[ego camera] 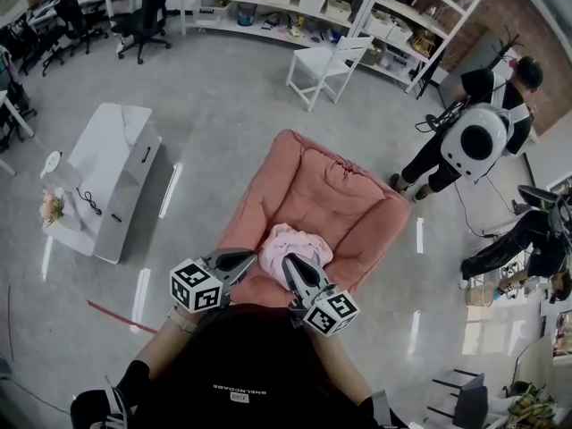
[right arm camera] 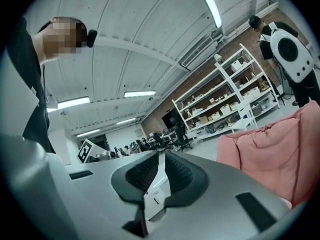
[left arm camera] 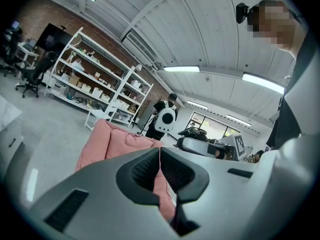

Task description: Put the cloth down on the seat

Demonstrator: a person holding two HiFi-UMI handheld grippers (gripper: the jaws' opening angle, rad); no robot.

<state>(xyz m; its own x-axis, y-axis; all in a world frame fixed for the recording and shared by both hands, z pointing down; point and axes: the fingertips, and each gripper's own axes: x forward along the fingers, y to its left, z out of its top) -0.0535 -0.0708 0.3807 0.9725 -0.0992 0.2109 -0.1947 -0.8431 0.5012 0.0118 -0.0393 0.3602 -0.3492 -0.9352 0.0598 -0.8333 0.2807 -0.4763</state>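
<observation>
When viewed from the head: pale pink cloth (ego camera: 293,244) heaped on the seat (ego camera: 350,239) of the pink armchair (ego camera: 313,172), seemingly delivered; left gripper (ego camera: 250,257) and right gripper (ego camera: 288,260) parked at its near edge. Left gripper view: clenched, empty. Right gripper view: clenched on nothing, grip unneeded

A pink armchair (ego camera: 315,179) lies open from above and across its front edge; its puffy back and side arms wall the seat on three sides. A crumpled pale cloth (ego camera: 291,244) takes up the seat's middle by the front edge. Bare floor (ego camera: 223,96) rings the armchair; a low white table (ego camera: 107,159) stands well off to its left.
</observation>
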